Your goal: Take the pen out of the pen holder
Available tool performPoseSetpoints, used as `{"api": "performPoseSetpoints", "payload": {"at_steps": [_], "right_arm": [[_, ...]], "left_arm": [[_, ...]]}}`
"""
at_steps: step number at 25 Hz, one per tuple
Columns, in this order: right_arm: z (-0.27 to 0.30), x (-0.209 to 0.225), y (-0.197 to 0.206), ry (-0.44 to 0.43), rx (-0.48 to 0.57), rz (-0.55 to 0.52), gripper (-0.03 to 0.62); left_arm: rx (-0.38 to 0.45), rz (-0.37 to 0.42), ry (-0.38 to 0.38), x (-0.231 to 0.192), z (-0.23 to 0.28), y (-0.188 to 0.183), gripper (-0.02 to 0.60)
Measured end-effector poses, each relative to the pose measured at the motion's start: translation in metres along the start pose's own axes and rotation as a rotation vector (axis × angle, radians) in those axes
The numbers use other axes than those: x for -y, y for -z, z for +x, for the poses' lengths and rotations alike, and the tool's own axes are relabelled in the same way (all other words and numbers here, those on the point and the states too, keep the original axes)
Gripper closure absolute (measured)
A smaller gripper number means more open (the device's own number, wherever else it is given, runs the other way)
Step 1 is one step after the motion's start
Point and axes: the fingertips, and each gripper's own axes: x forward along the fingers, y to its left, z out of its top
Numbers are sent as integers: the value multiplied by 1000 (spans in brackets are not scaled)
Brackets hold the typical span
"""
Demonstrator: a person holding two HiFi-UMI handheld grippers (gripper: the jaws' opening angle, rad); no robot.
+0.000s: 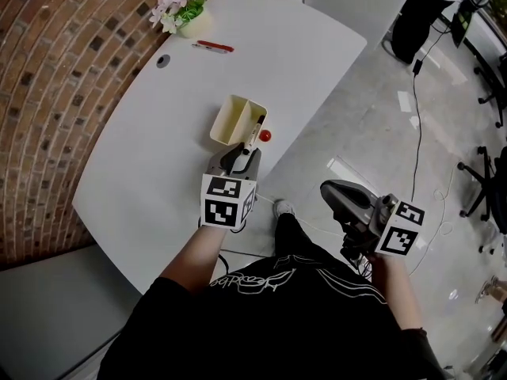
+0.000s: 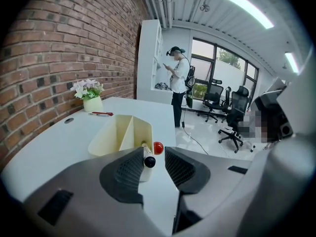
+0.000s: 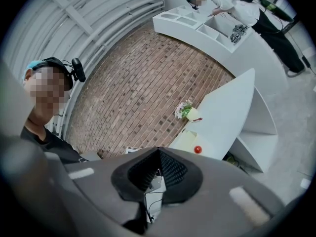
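A cream two-compartment pen holder (image 1: 230, 117) (image 2: 116, 135) stands near the white table's (image 1: 158, 157) right edge. A white pen with a black cap (image 1: 255, 131) (image 2: 148, 158) leans out of its near corner. My left gripper (image 1: 240, 158) (image 2: 154, 152) is open just behind the holder. The pen's capped end lies between the jaws, close by the left pad (image 2: 129, 171), and the pads do not press on it. My right gripper (image 1: 334, 192) (image 3: 159, 151) is shut on nothing, held level off the table over the floor.
A small red ball (image 1: 265, 135) (image 2: 158, 147) sits beside the holder. At the table's far end are a flower pot (image 1: 184, 10), a red pen (image 1: 212, 47) and a cable hole (image 1: 163, 61). A person (image 2: 177, 78) and office chairs (image 2: 232, 117) stand beyond.
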Motion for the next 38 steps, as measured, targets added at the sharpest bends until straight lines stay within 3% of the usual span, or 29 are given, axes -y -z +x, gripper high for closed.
{"api": "performPoseSetpoints", "payload": {"at_steps": [6,12,24,38], "right_arm": [[-6,2,-1,1,16,10,591],[-10,5,0,9,25,24,591],[-4,1,-1,1,7,23,591],[3,-27,13,-30,-13,-11,591]], "left_arm": [[-27,60,-72,-2,3,1,468],[-24,53,-87,-9,3,0,508],[8,-27,-64,-11,-7,-8,511],[134,-91,-49,-13,-59,-35,511]]}}
